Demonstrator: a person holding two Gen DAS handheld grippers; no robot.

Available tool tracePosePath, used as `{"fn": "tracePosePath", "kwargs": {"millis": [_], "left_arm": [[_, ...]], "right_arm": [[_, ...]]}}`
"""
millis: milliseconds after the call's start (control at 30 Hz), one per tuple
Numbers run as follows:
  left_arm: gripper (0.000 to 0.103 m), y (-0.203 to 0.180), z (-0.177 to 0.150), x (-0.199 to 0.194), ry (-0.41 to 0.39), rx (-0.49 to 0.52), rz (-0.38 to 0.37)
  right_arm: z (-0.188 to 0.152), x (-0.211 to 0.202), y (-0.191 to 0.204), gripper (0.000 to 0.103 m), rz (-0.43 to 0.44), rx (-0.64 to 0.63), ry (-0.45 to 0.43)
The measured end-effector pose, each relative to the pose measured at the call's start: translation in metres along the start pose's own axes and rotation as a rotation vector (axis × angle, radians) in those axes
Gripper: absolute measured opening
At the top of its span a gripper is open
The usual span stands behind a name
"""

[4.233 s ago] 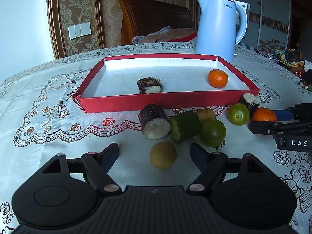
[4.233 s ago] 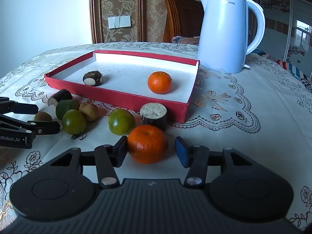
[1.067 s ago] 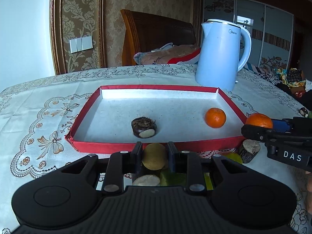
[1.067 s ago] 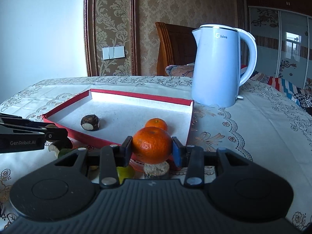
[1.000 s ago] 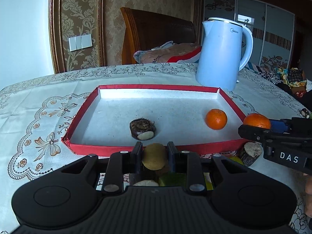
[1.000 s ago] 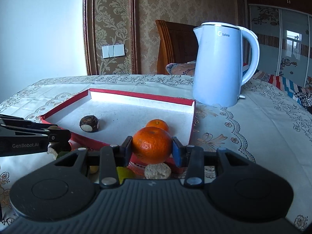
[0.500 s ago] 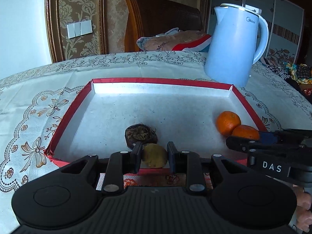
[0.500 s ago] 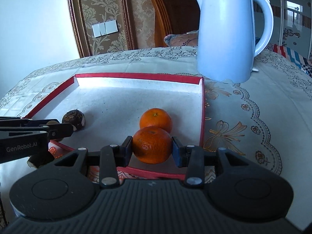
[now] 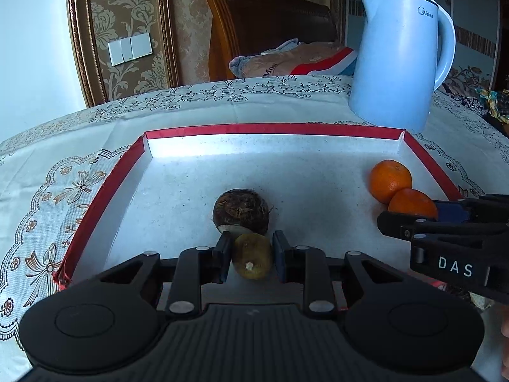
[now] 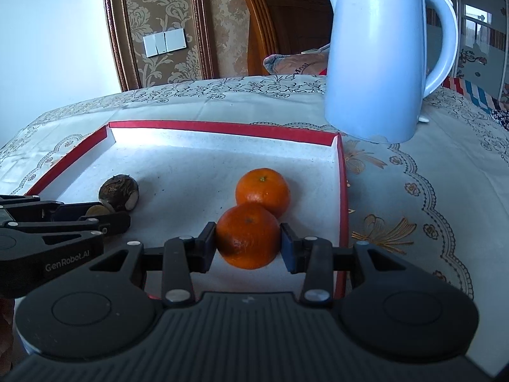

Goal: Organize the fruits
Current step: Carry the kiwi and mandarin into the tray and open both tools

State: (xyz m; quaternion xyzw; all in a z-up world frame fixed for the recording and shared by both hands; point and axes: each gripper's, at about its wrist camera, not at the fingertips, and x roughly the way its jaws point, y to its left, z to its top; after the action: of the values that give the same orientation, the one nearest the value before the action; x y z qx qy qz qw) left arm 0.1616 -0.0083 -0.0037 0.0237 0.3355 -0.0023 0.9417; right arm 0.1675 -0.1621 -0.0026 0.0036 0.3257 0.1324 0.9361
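Note:
My left gripper [image 9: 251, 256] is shut on a small round brown fruit [image 9: 252, 259] and holds it over the red tray [image 9: 105, 187], just in front of a dark brown hairy piece [image 9: 240, 211] lying in the tray. My right gripper [image 10: 249, 248] is shut on an orange [image 10: 248, 235] and holds it over the tray's right side, right in front of a second orange [image 10: 262, 191] resting in the tray. Each gripper shows in the other's view: the right one [image 9: 410, 219] and the left one [image 10: 108, 216].
The red tray with a white floor [image 10: 343, 191] lies on a lace-patterned tablecloth [image 10: 413, 197]. A pale blue kettle [image 10: 375, 60] stands behind the tray's right corner. A wooden chair [image 9: 270, 31] with a folded cloth stands behind the table.
Both grippers have moved forward and down over the tray, each still holding its fruit. The loose fruit in front of the tray has dropped out of view.

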Motion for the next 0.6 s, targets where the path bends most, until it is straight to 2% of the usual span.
{"fn": "tracePosePath", "kwargs": {"millis": [367,600], "left_arm": [[0.027,0.006,0.008,0.011,-0.016,-0.043,0.009],[0.027,0.001,0.005,0.008,-0.031,-0.029,0.031]], "right_arm": [[0.014,0.020,-0.001,0.039,-0.029,0.022,0.010],[0.011,0.019,0.001,0.040,-0.038,0.009,0.002]]}}
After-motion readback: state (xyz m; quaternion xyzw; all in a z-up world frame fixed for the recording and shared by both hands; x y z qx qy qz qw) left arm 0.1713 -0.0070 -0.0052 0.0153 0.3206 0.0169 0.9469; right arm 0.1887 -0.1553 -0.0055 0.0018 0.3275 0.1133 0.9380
